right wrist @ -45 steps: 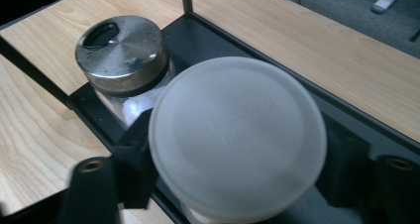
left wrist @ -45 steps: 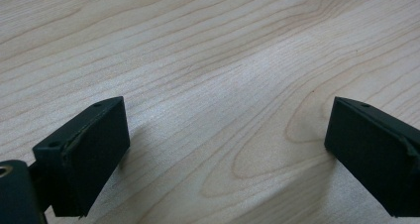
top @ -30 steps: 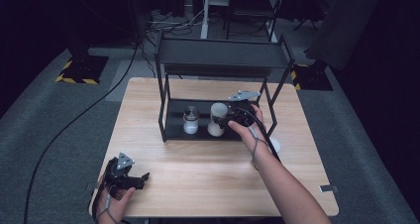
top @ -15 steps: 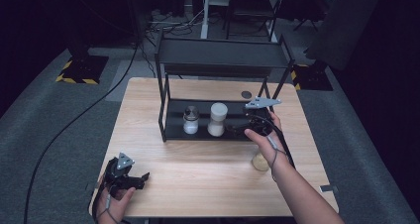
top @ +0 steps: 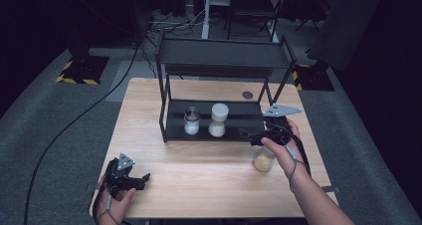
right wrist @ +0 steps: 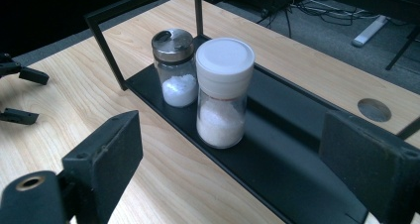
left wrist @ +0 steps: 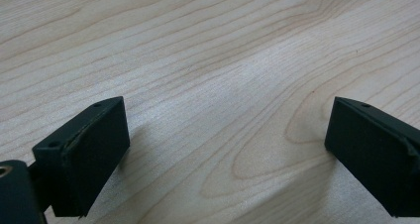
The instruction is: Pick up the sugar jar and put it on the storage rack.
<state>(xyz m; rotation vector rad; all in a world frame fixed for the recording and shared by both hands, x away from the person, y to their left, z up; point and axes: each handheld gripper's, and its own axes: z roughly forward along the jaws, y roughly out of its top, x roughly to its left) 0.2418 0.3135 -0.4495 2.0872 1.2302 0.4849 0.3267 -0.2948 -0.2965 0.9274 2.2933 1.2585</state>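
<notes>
While the left gripper point(top: 144, 177) rests low at the near left corner of the wooden table point(top: 209, 185), its jaws stand wide apart over bare wood with nothing between them. The right gripper point(top: 255, 138) hangs off the right end of the black two-tier rack point(top: 224, 60), jaws spread and empty, pointing toward the rack's lower shelf. On that shelf a white-capped jar point(right wrist: 222, 92) of white grains stands upright, with a smaller metal-capped shaker point(right wrist: 174, 68) just beside it, toward the rack's left end. A third jar point(top: 263, 160) with yellowish contents stands on the tabletop, partly hidden by the right hand point(top: 281, 145), in front of the rack.
</notes>
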